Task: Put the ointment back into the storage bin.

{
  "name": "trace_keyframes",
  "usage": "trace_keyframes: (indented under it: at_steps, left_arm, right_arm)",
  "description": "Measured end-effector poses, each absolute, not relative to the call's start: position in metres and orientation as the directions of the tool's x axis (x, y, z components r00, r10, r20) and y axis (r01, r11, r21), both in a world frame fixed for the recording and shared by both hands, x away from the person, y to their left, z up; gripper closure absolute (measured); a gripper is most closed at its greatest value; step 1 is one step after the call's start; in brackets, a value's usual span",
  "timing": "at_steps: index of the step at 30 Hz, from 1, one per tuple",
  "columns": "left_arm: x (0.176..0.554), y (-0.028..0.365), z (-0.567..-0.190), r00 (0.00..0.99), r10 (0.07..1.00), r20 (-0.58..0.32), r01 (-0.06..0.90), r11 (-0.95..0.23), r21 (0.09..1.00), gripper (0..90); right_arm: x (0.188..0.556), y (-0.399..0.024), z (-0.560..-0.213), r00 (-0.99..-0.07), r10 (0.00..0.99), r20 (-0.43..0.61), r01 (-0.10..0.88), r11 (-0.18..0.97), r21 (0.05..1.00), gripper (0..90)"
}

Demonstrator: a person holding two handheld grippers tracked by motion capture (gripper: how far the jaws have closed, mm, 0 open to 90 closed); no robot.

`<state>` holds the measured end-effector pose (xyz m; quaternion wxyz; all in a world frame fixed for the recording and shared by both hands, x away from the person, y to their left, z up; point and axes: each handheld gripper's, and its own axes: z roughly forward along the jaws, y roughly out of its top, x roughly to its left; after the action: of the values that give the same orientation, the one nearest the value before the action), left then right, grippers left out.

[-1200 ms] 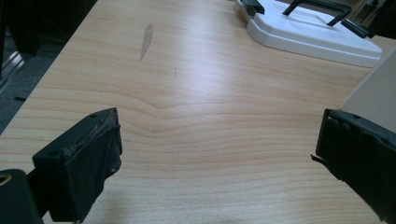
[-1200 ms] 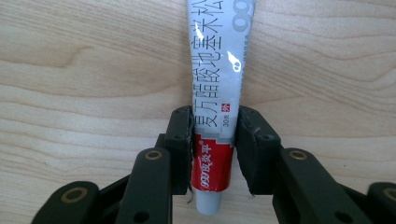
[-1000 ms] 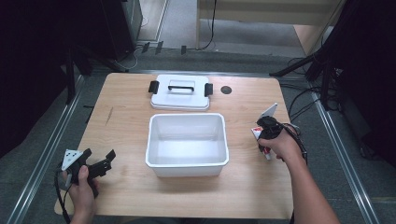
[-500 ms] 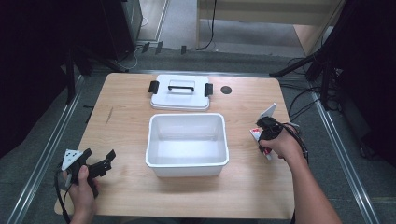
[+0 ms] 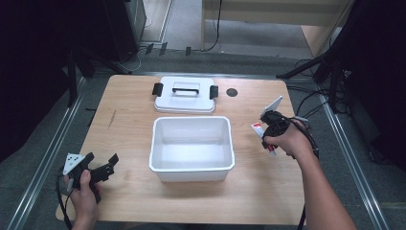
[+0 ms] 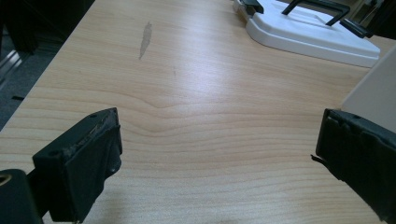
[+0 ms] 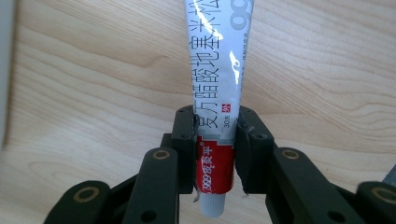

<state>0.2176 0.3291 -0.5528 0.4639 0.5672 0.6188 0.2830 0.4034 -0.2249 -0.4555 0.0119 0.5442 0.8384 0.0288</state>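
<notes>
The right gripper [image 7: 215, 140] clamps a red-and-white ointment tube [image 7: 218, 88] between its jaws — the tube runs forward past them, above the wooden table [image 7: 93, 84]. The left gripper [image 6: 219, 140] sits spread wide, holding nothing.

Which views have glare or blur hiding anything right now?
High view: soft overall, dark surroundings, table evenly lit. Left gripper view: bright sheen on the wood, near jaws slightly soft. Right gripper view: a glare streak across the tube, but its print stays readable.

Lid [image 5: 185, 94] behind bin [image 5: 192, 147], seemingly apart.
</notes>
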Motion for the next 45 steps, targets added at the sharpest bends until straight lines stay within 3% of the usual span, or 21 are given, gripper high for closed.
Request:
trace_keyframes:
  at_steps: [24, 45]
  left_arm:
    - [0.219, 0.329, -0.553, 0.075, 0.964, -0.257, 0.448, 0.197, 0.872, 0.8]
    - [0.219, 0.33, -0.553, 0.077, 0.962, -0.261, 0.451, 0.199, 0.87, 0.8]
  right_arm:
    - [0.401, -0.18, -0.387, -0.551, 0.834, -0.002, 0.825, 0.546, 0.147, 72.9]
    - [0.398, -0.14, -0.355, -0.628, 0.778, -0.002, 0.765, 0.617, 0.183, 72.9]
